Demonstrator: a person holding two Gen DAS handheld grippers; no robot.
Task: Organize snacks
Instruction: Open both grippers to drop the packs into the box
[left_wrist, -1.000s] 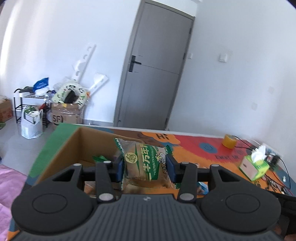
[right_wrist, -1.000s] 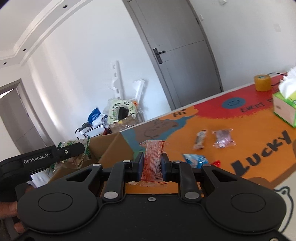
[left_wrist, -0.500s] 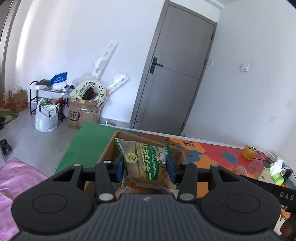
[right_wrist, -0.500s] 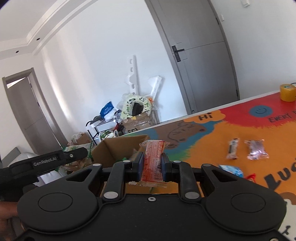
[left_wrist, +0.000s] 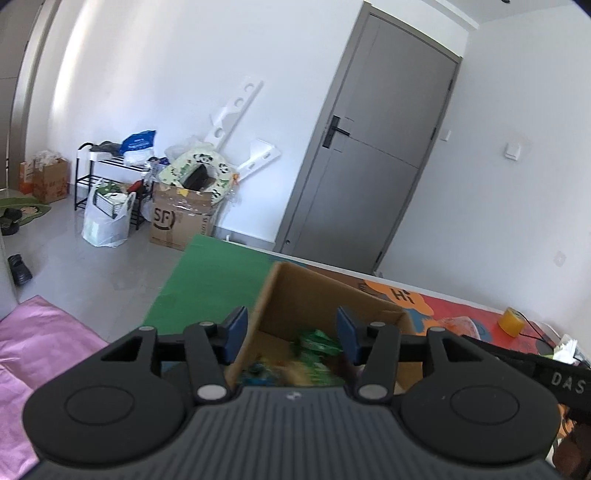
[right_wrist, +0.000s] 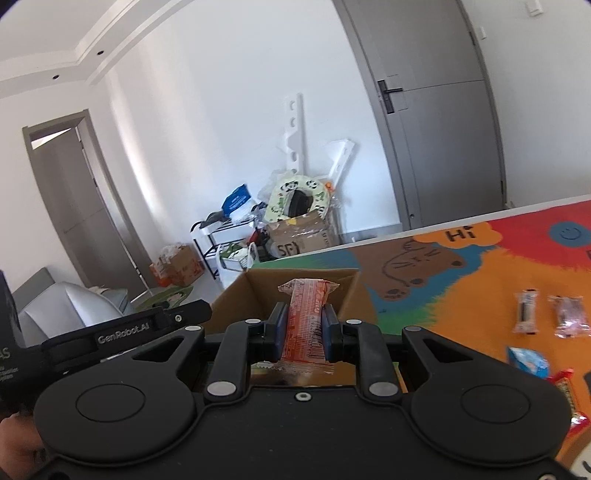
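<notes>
Over colourful cartoon-printed surface (right_wrist: 480, 280): left gripper (left_wrist: 291, 334) spreading above brown cardboard box (left_wrist: 317, 295); right gripper (right_wrist: 303, 328) pinching orange snack packet (right_wrist: 306, 317), 12 o'clock.

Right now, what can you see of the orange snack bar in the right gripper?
The orange snack bar is a slim packet in glossy orange-red wrapper with white print and a barcode near its lower end, its ends crimped. It stands on end, clamped mid-length between the right gripper pads, held over the open cardboard box. Nothing else touches it.
</notes>
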